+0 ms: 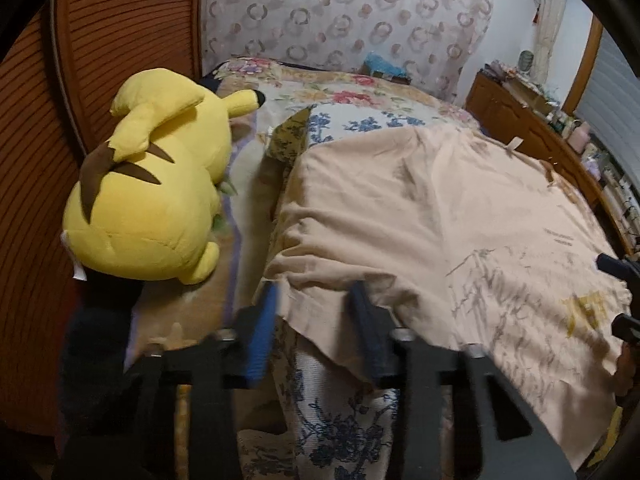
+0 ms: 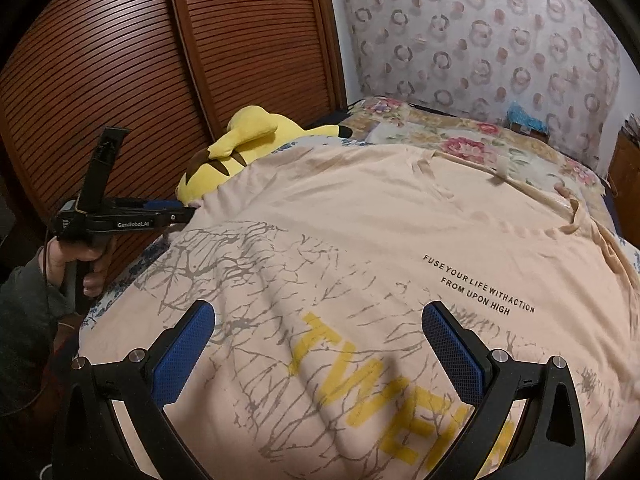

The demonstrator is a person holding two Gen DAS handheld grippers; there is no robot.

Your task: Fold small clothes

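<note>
A peach T-shirt (image 2: 360, 232) with grey branch print and yellow letters lies spread flat on the bed; it also shows in the left wrist view (image 1: 420, 208). My left gripper (image 1: 316, 304) is open at the shirt's left hem edge, its fingers to either side of a fold of the cloth. In the right wrist view the left gripper (image 2: 188, 212) touches the shirt's left edge. My right gripper (image 2: 318, 320) is wide open just above the shirt's printed front, holding nothing.
A yellow plush toy (image 1: 156, 184) lies on the bed's left side beside a slatted wooden door (image 2: 120, 60). A floral bedspread (image 1: 344, 92) covers the bed. A wooden dresser (image 1: 516, 120) with clutter stands to the right. A patterned curtain (image 2: 480, 40) hangs behind.
</note>
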